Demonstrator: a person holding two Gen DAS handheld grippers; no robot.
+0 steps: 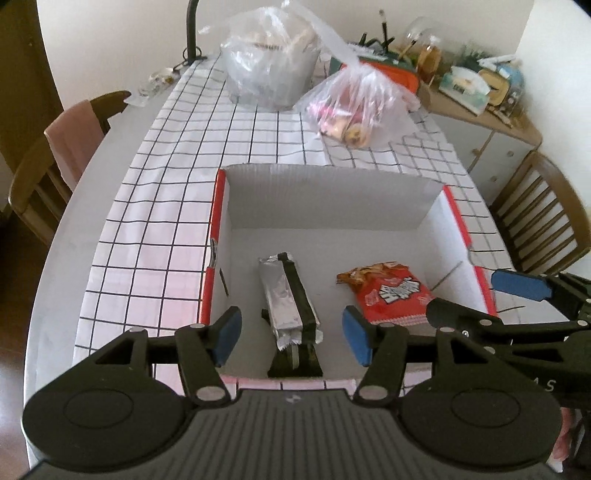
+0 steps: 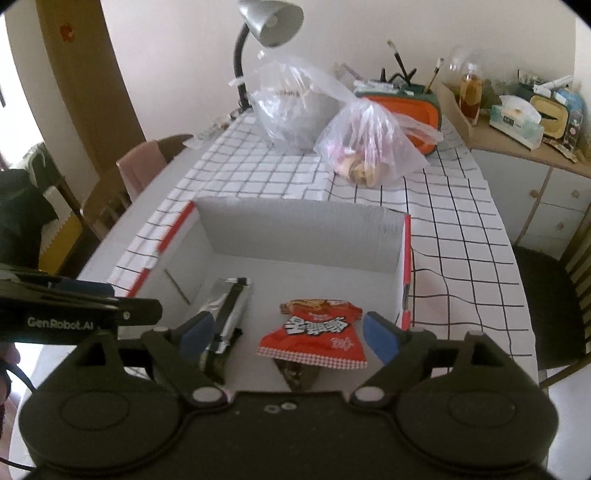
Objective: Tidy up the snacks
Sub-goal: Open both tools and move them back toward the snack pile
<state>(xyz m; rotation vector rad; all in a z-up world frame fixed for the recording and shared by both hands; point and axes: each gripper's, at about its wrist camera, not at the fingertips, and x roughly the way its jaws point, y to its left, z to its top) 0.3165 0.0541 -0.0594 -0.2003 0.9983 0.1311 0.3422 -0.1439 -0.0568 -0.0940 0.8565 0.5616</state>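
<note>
A white cardboard box with red edges (image 1: 332, 195) (image 2: 295, 229) sits on the checked tablecloth. Inside it lie a silver and black snack bar (image 1: 290, 299) (image 2: 229, 314) on the left and a red snack packet (image 1: 391, 291) (image 2: 317, 332) on the right; a dark wrapper (image 2: 297, 373) shows under the packet's near edge. My left gripper (image 1: 293, 334) is open and empty, above the bar's near end. My right gripper (image 2: 290, 336) is open and empty, above the red packet. The right gripper also shows in the left wrist view (image 1: 476, 302).
Behind the box lie a clear bag with snacks (image 1: 358, 103) (image 2: 369, 147) and a larger clear bag over a grey container (image 1: 269, 62) (image 2: 291, 107). An orange case (image 2: 410, 110) and a desk lamp (image 2: 266, 26) stand at the back. Chairs flank the table; a cluttered sideboard (image 2: 517, 147) is right.
</note>
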